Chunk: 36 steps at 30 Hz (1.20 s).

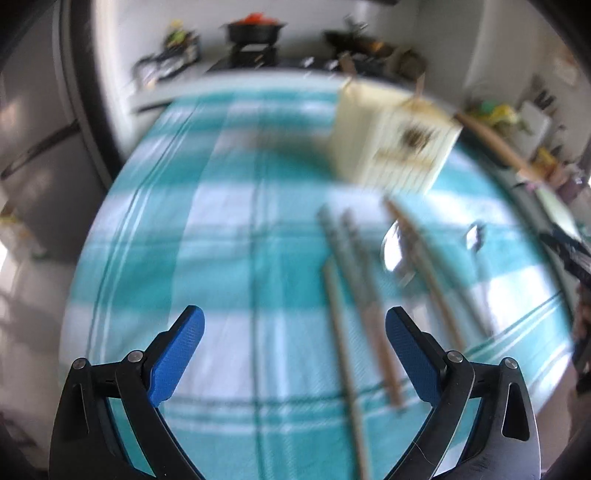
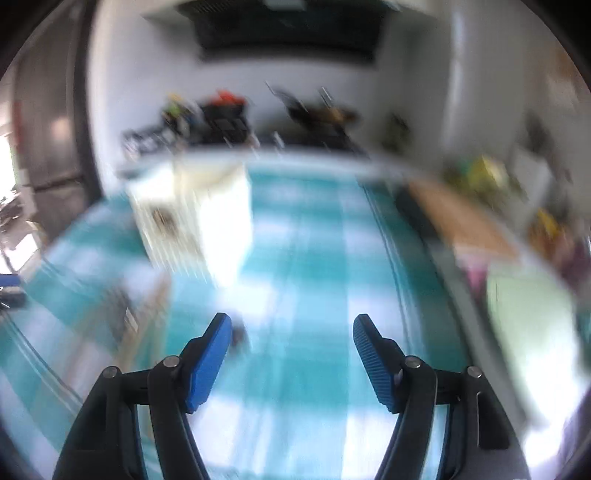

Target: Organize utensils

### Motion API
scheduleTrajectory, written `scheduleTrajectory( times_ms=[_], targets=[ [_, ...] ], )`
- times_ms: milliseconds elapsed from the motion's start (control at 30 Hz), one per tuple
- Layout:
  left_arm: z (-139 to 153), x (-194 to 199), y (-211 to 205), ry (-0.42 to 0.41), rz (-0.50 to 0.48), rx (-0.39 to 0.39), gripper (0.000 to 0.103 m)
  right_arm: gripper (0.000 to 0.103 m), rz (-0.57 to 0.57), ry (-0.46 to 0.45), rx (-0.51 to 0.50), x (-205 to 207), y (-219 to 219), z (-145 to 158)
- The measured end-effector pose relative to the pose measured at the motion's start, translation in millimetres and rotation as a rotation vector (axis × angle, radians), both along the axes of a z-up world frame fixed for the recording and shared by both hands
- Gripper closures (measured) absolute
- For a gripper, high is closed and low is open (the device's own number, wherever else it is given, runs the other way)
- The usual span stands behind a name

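Observation:
Both views are blurred by motion. In the left wrist view several long utensils [image 1: 354, 273] with wooden handles lie side by side on a teal and white checked cloth [image 1: 229, 229], with a metal spoon [image 1: 400, 251] among them. Behind them stands a cream box-shaped holder [image 1: 391, 136]. My left gripper [image 1: 294, 325] hangs open over the cloth, nothing between its blue pads; the utensils lie just inside and beyond its right finger. In the right wrist view my right gripper [image 2: 292, 330] is open above the cloth [image 2: 317, 258], empty. The cream holder [image 2: 192, 206] stands far left.
A kitchen counter with a black pot [image 1: 255, 31] and other dark cookware runs along the far wall. A wooden board [image 2: 461, 218] and a pale green item [image 2: 528, 317] lie to the right of the cloth. A grey fridge door [image 1: 33, 122] is at left.

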<state>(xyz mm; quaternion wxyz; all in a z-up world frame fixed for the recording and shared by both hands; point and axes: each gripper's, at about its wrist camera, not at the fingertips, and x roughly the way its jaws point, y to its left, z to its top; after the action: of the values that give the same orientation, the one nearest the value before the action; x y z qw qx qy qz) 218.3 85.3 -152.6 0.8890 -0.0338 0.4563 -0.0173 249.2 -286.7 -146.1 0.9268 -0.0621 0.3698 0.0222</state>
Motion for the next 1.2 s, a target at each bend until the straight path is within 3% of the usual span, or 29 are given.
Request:
scheduleTrajectory(
  times_ms=[100, 200, 400, 567, 667, 1200],
  targets=[
    [-24.1, -3.7, 10.2, -0.026, 0.069, 0.064, 0.004, 0.033, -0.103, 0.079, 0.027, -4.8, -23.7, -40.9],
    [-43.7, 11.1, 15.5, -0.023, 0.084, 0.089, 0.005, 0.033, -0.146, 0.120, 0.041, -0.7, -35.1, -55.8],
    [-65.6, 28.1, 24.8, -0.003, 0.082, 0.081, 0.005, 0.032, -0.196, 0.121, 0.060, 1.5, -43.7, -58.2],
    [-67.4, 26.2, 35.5, -0.006, 0.124, 0.040, 0.001, 0.028, -0.206, 0.123, 0.060, 0.1, -42.9, -60.3],
    [-69.1, 28.6, 32.2, 0.004, 0.131, 0.069, 0.000, 0.027, -0.207, 0.124, 0.058, 0.7, -41.4, -60.4],
    [-69.5, 28.2, 33.6, 0.003, 0.132, 0.069, 0.000, 0.026, -0.206, 0.124, 0.057, 0.7, -41.7, -60.3]
  ],
)
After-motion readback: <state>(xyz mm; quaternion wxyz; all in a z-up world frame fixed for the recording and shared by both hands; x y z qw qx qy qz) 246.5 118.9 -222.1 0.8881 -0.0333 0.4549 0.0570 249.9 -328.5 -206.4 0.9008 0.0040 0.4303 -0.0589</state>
